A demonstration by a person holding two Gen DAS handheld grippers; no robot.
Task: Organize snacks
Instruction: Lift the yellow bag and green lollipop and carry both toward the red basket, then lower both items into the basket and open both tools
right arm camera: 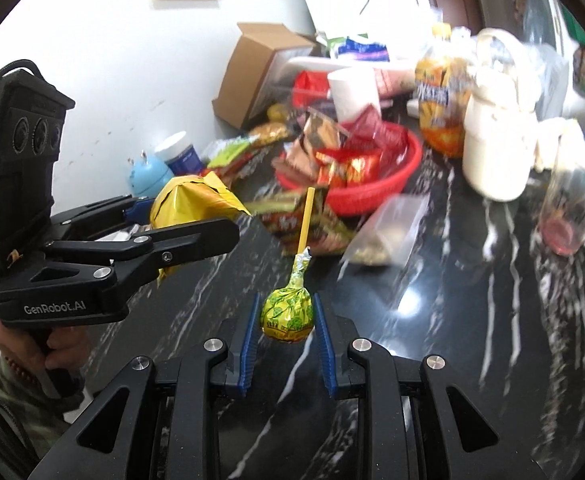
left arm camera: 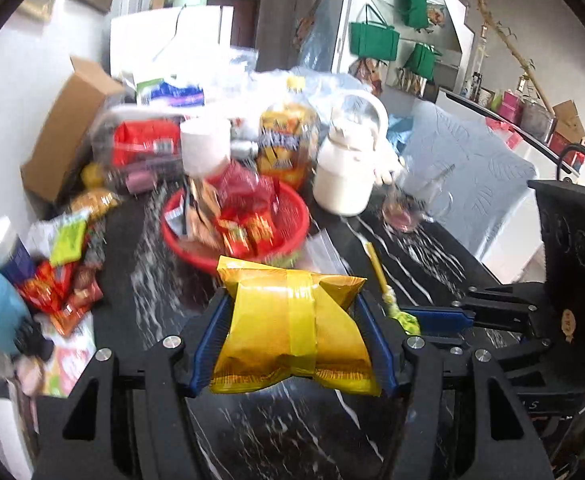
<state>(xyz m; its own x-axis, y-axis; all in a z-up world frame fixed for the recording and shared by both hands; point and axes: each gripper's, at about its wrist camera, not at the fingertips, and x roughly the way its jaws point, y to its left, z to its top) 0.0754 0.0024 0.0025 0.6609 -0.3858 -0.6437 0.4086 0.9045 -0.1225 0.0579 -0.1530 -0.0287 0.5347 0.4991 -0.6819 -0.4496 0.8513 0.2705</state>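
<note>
My left gripper (left arm camera: 292, 312) is shut on a yellow snack bag (left arm camera: 292, 332), its blue pads pressing both sides, held above the black marble table (left arm camera: 292, 432). My right gripper (right arm camera: 286, 312) is shut on a green-yellow wrapped lollipop (right arm camera: 287, 314) whose yellow stick (right arm camera: 305, 220) points away from me. The same lollipop (left arm camera: 406, 318) and right gripper (left arm camera: 440, 318) show at the right of the left wrist view. In the right wrist view the left gripper (right arm camera: 196, 220) and yellow bag (right arm camera: 188, 204) sit at left. A red basket (left arm camera: 292, 216) of snack packets stands ahead.
Behind the basket stand a white cup (left arm camera: 204, 148), an orange drink bottle (left arm camera: 286, 140), a white kettle (left arm camera: 346, 176) and a glass mug (left arm camera: 416, 204). Loose snack packets (left arm camera: 64, 280) and a cardboard box (left arm camera: 68, 128) crowd the left. A clear zip bag (right arm camera: 384, 232) lies near the basket.
</note>
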